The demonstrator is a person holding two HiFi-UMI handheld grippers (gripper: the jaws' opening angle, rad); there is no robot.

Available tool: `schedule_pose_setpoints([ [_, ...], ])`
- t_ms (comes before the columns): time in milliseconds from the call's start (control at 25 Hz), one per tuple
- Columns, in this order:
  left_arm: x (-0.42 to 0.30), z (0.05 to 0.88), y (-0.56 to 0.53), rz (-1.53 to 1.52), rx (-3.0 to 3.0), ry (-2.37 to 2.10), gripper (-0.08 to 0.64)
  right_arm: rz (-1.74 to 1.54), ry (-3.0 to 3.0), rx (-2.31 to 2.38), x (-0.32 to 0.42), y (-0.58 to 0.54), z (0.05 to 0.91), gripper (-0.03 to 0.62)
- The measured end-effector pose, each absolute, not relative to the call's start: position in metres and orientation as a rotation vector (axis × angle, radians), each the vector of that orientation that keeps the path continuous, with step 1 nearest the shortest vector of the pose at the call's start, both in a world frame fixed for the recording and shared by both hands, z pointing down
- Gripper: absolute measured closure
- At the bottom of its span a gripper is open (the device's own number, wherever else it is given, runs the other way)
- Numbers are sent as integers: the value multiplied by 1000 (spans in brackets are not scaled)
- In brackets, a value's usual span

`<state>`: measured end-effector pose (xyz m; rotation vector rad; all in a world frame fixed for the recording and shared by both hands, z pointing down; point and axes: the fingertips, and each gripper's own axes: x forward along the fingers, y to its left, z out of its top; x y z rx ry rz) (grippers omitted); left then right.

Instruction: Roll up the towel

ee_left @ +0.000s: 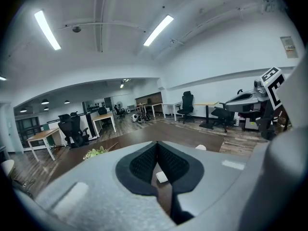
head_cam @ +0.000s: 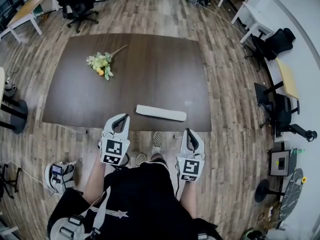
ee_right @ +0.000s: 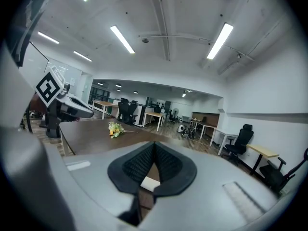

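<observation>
**Q:** Which step of the task is shown?
**A:** The white cloth towel lies as a tight, long roll near the front edge of the dark brown rectangular wooden table, so the rolling appears complete. The left gripper and the right gripper hang on the near side of that edge, apart from the roll. Each has its jaws closed together with nothing between them.

**Q:** What does the next move call for?
**A:** Probably little: at most a check that the loose end will not spring open. Any correction would mean parting the jaws and reaching forward over the edge.

**Q:** What is hard to make out?
**A:** The roll's seam and ends are too small to read in the head view. In both gripper views only a pale sliver shows below the closed pads. It is likely the towel, but that is not certain. A bunch of yellow and green flowers lies well apart, toward the table's far left
</observation>
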<state>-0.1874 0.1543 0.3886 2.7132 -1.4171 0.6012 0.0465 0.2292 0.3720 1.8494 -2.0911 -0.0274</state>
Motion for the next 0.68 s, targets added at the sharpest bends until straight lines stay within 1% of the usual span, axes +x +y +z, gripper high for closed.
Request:
schedule_pose_setpoints([
  [680,-186,399,159,597,2735,-1381,549,-18,-2093,1822,38,235,381,586],
])
